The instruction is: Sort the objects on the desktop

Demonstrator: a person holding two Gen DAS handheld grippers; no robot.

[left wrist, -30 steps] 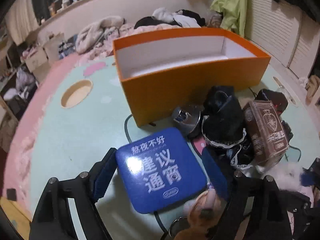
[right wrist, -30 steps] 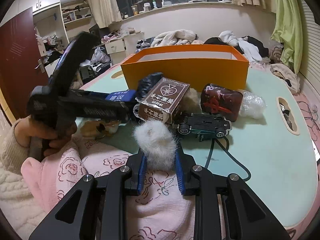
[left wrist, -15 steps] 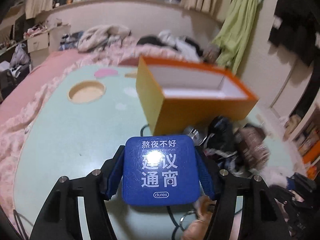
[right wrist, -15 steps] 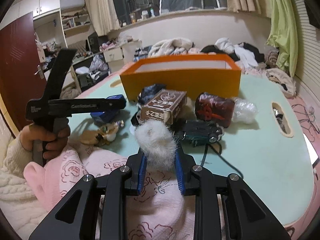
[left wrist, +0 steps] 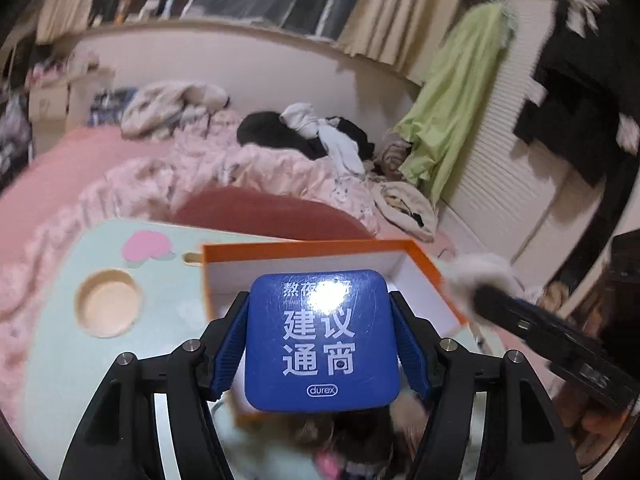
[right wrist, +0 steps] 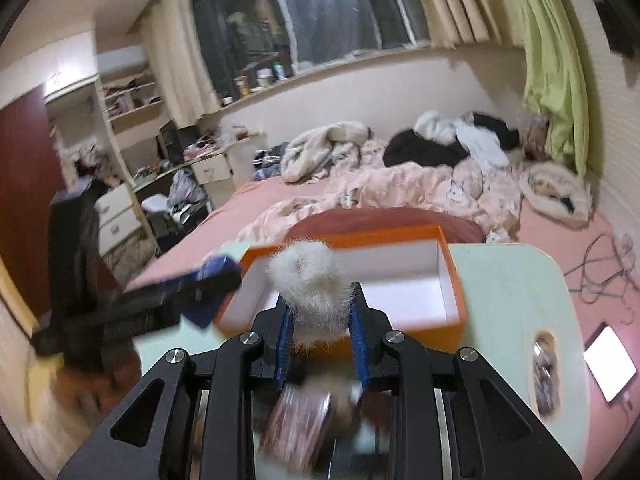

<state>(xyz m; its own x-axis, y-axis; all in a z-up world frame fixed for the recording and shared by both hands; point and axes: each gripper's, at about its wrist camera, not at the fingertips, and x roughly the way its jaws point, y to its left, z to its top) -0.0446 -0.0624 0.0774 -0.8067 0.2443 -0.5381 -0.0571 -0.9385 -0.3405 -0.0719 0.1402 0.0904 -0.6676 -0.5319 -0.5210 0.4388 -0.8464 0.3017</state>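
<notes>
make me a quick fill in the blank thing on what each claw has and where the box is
The left claw grips a flat ___ tin.
The right claw holds a fluffy ___ ball.
Inside, the orange box is lined in ___.
The box rests on a pale ___ table.
Missing: blue; white; white; green

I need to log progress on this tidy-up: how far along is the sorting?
Nothing looks done yet: the orange box shows only its bare white inside. In hand: the left tongs carry the blue tin and the right tongs grip the white fur ball, both lifted in front of the box. Left: the blurred brown packet and other items below on the table.
</notes>
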